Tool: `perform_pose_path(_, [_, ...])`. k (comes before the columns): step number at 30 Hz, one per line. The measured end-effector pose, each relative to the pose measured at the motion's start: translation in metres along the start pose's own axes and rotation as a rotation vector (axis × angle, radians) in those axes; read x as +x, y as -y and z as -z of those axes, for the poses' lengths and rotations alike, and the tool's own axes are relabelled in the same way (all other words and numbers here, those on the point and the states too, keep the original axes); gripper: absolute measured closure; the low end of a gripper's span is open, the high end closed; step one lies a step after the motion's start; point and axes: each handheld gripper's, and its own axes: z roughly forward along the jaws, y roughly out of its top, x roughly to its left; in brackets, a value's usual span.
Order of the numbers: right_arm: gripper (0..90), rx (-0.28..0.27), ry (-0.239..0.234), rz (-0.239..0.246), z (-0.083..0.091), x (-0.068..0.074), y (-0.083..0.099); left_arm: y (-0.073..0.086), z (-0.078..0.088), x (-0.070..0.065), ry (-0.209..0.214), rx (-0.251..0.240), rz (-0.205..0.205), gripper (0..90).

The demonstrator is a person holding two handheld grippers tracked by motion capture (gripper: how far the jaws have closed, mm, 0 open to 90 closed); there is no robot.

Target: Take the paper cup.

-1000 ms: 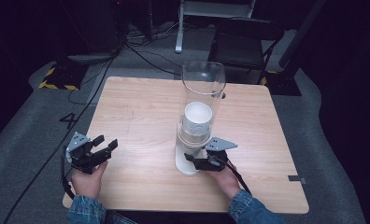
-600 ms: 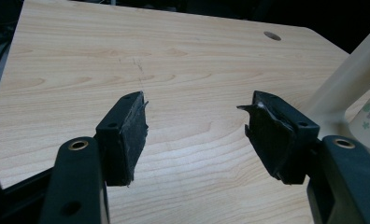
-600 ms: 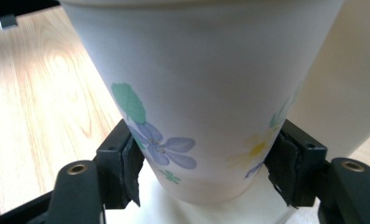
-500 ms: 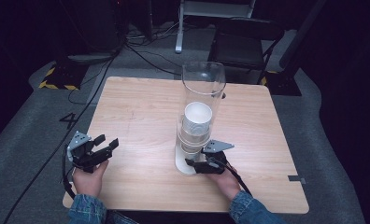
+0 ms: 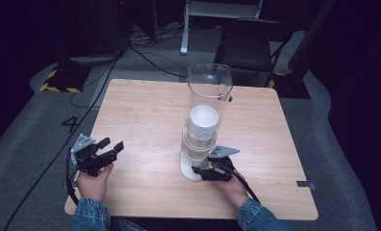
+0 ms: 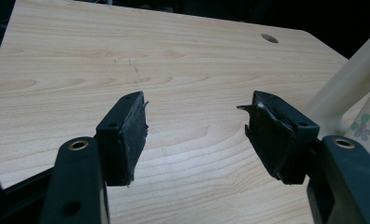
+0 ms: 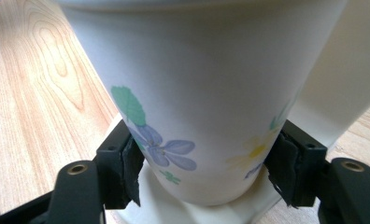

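Right gripper (image 7: 204, 172) is pinching the bottom paper cup (image 7: 206, 93) of the stack in the clear tube dispenser (image 5: 209, 96), mid-surface toward the right; I'd pull it straight down and out toward the near edge, no squeezing harder. Left gripper (image 6: 195, 135) sits spread and empty at the near-left of the surface (image 5: 145, 110). Versus a second ago nothing has really changed, both hands parked.

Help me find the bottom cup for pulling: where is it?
High view: the bottom cup sits under the clear tube, right of table centre, between the right hand-held gripper pads.
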Motion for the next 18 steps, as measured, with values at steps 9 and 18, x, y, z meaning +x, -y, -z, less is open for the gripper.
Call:
perform_pose_path(9, [34.4, 0.017, 0.043, 0.004, 0.011, -0.003, 0.004, -0.001, -0.007, 0.003, 0.002, 0.001, 0.006, 37.7])
perform_pose_path(18, [34.4, 0.018, 0.089, 0.003, 0.025, -0.008, 0.012, -0.006, -0.022, -0.002, 0.019, 0.02, -0.006, 37.7])
